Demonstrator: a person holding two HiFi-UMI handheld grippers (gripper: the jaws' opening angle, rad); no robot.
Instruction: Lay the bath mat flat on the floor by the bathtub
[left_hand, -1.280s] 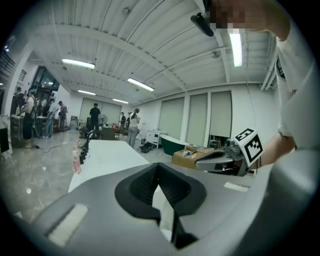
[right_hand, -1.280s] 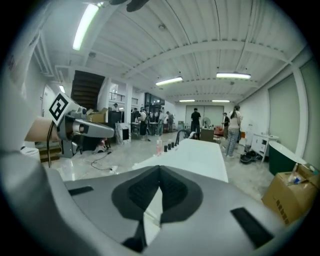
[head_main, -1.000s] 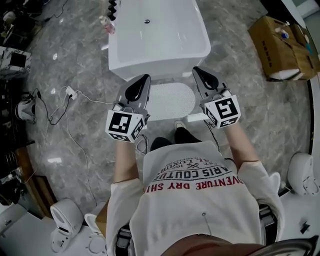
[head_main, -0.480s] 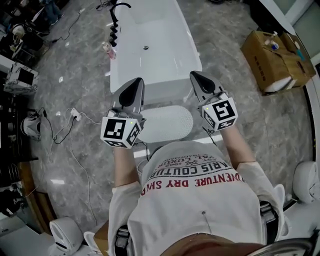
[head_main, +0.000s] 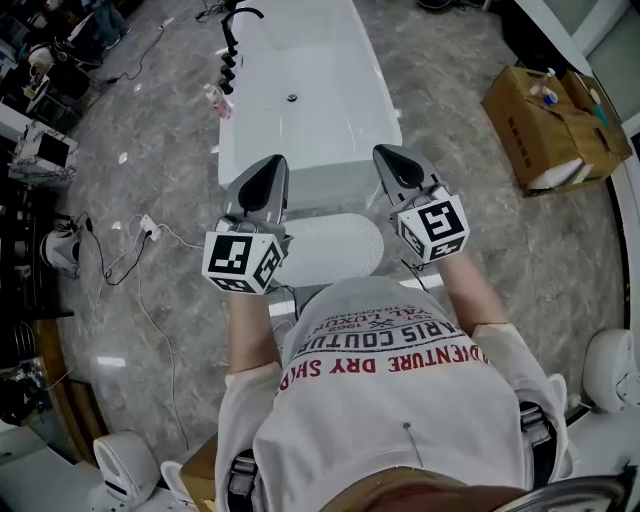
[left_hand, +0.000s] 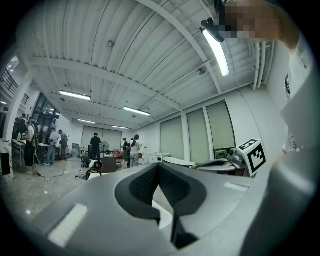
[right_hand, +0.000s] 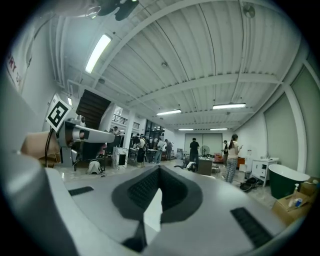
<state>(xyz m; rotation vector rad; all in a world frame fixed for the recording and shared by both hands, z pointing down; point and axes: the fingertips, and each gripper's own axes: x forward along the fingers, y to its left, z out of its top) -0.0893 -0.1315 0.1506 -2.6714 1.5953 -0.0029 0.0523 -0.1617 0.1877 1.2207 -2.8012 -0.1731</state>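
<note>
Far end of bathtub (head_main: 305, 100) off-frame

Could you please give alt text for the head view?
A white bath mat lies flat on the floor by the bathtub; the left gripper and right gripper, shut and empty, are held above it.

Even overhead light from ceiling strip lamps (left_hand: 219, 49); strong fisheye edge distortion; near foreground soft; floor (head_main: 150, 180) sheen.

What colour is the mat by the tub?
White; the mat shows best in the head view.
</note>
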